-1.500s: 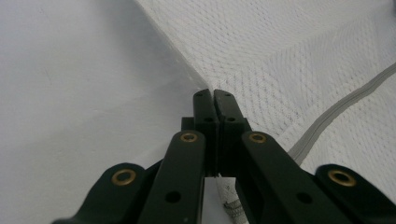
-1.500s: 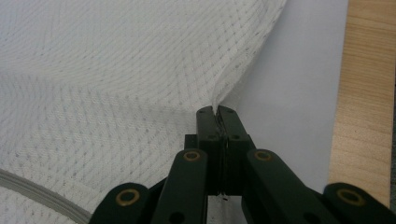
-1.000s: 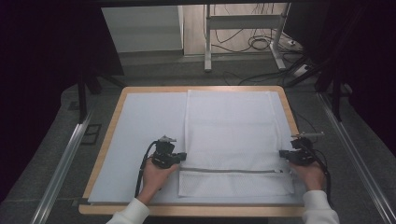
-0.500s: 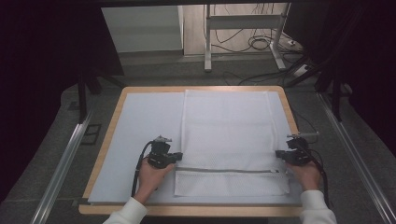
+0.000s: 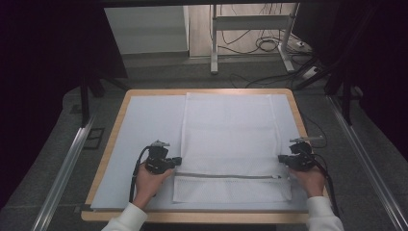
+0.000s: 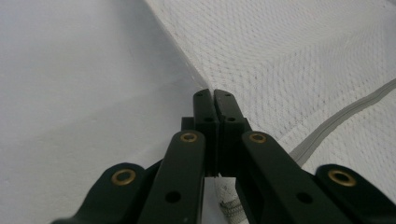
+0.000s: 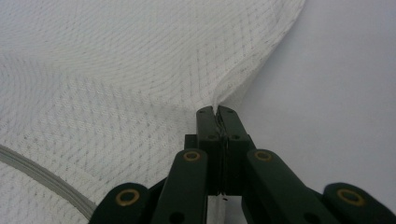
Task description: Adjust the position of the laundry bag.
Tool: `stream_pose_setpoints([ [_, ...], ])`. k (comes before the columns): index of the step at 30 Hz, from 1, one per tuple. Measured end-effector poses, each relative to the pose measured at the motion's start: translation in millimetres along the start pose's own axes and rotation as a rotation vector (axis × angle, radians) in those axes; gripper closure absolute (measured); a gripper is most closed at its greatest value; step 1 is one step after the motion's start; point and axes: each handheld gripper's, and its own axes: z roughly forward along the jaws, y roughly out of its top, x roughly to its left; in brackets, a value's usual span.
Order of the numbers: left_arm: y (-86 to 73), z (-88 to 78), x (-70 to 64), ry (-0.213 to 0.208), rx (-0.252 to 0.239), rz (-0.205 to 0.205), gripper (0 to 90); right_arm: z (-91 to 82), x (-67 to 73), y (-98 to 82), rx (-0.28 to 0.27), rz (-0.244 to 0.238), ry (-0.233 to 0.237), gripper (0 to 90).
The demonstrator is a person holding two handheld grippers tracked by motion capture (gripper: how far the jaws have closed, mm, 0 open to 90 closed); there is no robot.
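The white mesh bag (image 5: 233,139) lies flat on the pale mat (image 5: 144,130) covering the bench (image 5: 120,103), its grey zipper (image 5: 226,175) running across near the front edge. The left tool (image 5: 177,160) is clamped on the bag's left edge, the right tool (image 5: 280,160) on its right edge. Both hands rest low, tools level, pointing inward. Since the earlier frames, both tools have drawn the edges slightly toward the person.

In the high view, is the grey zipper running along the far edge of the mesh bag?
No, the zipper crosses the mesh bag near its close edge, level with both hands.
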Motion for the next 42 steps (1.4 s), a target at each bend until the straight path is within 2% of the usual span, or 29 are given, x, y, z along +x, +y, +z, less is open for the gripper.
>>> stream_pose_setpoints([
  [19,-8.6,-11.0,15.2,0.015,0.008,-0.013,89.7,5.9,15.1,2.7,0.004,-0.016,0.04,88.0],
  [30,-12.8,-18.6,25.9,0.025,0.007,-0.033,89.7,11.7,24.0,3.5,0.008,-0.025,0.072,88.0],
  [42,-18.7,-24.5,34.3,0.037,0.007,-0.049,89.6,15.8,35.8,5.9,0.006,-0.048,0.074,87.9],
])
